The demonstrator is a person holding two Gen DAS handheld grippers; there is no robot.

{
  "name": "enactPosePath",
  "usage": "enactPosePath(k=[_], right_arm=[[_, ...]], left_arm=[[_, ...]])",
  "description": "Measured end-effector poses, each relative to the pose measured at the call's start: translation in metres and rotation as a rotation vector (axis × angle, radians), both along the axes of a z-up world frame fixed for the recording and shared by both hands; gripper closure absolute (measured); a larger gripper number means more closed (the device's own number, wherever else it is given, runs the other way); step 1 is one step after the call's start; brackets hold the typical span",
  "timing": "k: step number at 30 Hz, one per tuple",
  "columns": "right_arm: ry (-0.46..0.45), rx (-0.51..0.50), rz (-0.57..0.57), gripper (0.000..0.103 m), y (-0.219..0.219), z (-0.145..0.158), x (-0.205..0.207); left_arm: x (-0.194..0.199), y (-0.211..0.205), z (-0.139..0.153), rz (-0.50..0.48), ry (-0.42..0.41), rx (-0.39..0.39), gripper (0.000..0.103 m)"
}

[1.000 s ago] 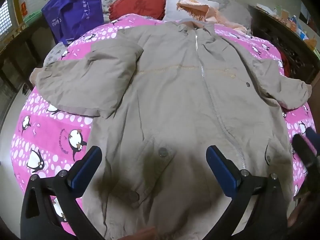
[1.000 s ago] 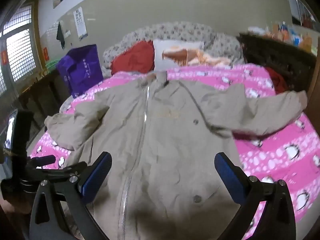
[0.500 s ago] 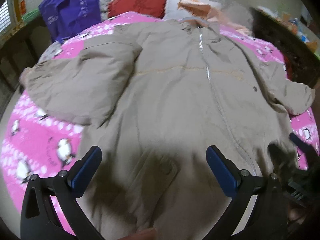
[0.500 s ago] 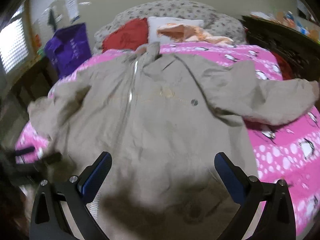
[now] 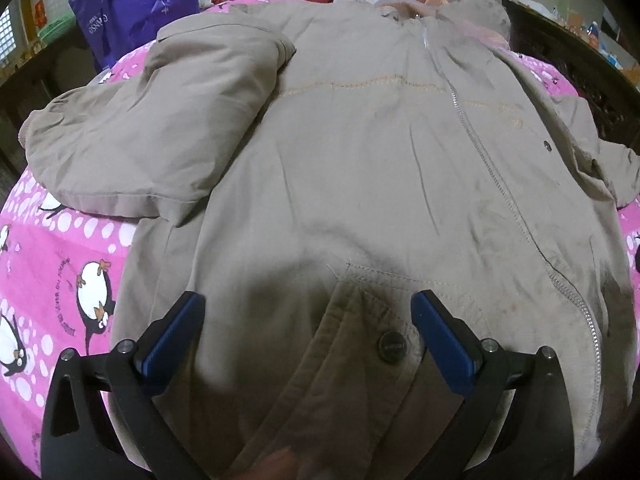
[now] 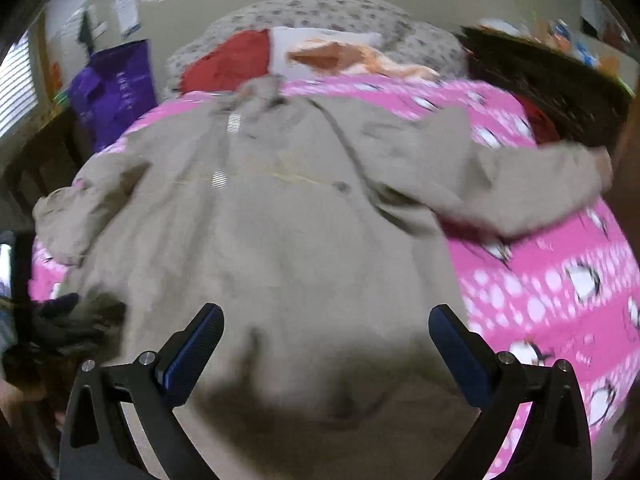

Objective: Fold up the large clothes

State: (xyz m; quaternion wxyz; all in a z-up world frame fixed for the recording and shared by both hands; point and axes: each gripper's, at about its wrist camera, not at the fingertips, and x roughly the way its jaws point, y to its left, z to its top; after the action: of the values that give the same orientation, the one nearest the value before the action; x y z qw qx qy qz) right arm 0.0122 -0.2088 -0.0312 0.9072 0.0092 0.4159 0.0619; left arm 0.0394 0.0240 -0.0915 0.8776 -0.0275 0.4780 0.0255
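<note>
Two tools, left tool (image 5: 307, 326) and right tool (image 6: 326, 338), hover spread wide over the flat jacket (image 5: 360, 168).

a big tan coat (image 5: 360, 168) lies flat on the bed with its front side up. it is zipped shut, and the zip (image 5: 496, 176) runs down the front from the collar (image 5: 404, 8) at the far end. one sleeve (image 5: 152, 128) is spread out to the left, and the other sleeve (image 6: 520, 192) is spread out to the right. a pocket flap (image 5: 360, 344) with a round button (image 5: 392, 346) sits near the bottom. the cloth has some wrinkles in it.
</note>
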Motion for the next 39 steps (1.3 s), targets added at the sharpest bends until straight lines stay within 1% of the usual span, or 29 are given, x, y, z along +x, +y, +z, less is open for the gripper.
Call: enactPosePath(k=[2,4,6,8,10,11,15,22,29,39], right_arm=[[0.05,-0.014,0.019,0.0,0.015,-0.006,0.006],[0.086,-0.022,0.013,0.0,0.021,-0.02,0.01],[0.125,-0.012,0.022,0.0,0.023,-0.039,0.013],[0.162,-0.034,0.033,0.001,0.021,-0.059,0.015],[0.146,0.068,0.026,0.001,0.007,-0.069,0.012],[0.147,0.086,0.025,0.001,0.003,-0.069,0.012],[0.135,0.055,0.026,0.001,0.008,-0.069,0.009],[0.101,0.061,0.019,0.001,0.009,-0.071,0.001],[0.097,0.065,0.018,0.001,0.007,-0.07,0.002],[0.093,0.065,0.018,0.001,0.007,-0.071,0.002]], left_arm=[[0.0,-0.002,0.0,-0.001,-0.002,0.003,0.0],[0.001,0.0,-0.001,-0.002,-0.004,0.004,0.0],[-0.002,0.001,-0.004,0.0,-0.007,0.005,0.0],[-0.002,0.0,-0.004,0.001,-0.005,0.012,0.0],[-0.001,-0.001,-0.004,0.003,-0.008,0.016,0.0],[-0.002,-0.001,-0.004,0.003,-0.009,0.017,0.0],[-0.001,-0.005,-0.002,0.008,-0.01,0.028,0.0],[-0.003,-0.007,-0.003,0.013,-0.02,0.026,0.0],[-0.003,-0.003,-0.002,0.014,-0.012,0.003,0.0],[-0.002,-0.003,-0.002,0.011,-0.011,0.013,0.0]])
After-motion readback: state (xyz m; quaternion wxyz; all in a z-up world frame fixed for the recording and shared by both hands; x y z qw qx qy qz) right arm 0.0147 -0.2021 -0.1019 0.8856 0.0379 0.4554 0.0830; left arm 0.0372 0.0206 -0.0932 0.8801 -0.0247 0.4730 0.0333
